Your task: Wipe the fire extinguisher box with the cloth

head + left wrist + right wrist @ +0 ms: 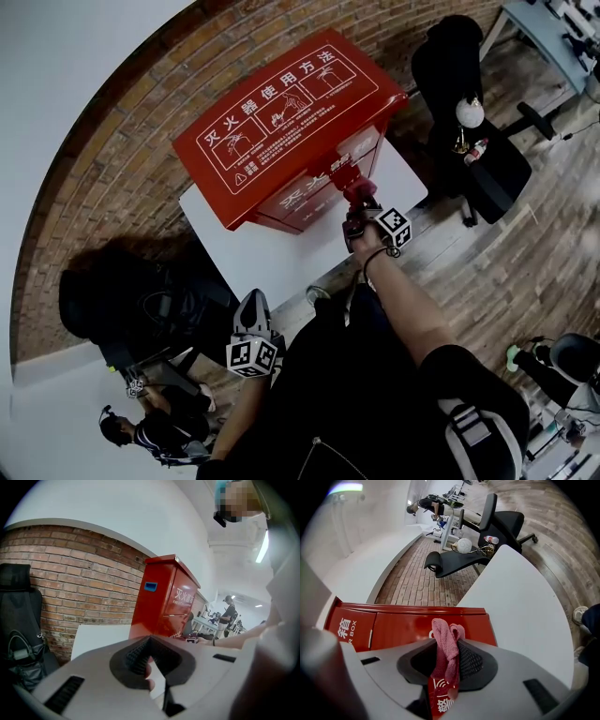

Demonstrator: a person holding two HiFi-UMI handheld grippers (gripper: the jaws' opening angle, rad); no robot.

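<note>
The red fire extinguisher box (281,122) stands on a low white platform (253,258) against the brick wall. My right gripper (359,204) is at the box's front face, shut on a pink cloth (354,183). In the right gripper view the cloth (446,644) sticks up between the jaws, right against the red box front (403,625). My left gripper (251,309) hangs low near my body, well short of the box. In the left gripper view its jaws (150,653) stand together with nothing held, and the box (164,602) is ahead to the right.
A black office chair (469,141) with small items on its seat stands right of the platform. Another black chair with a bag (141,300) sits at the left by the brick wall (112,159). A person (228,613) stands far back among desks.
</note>
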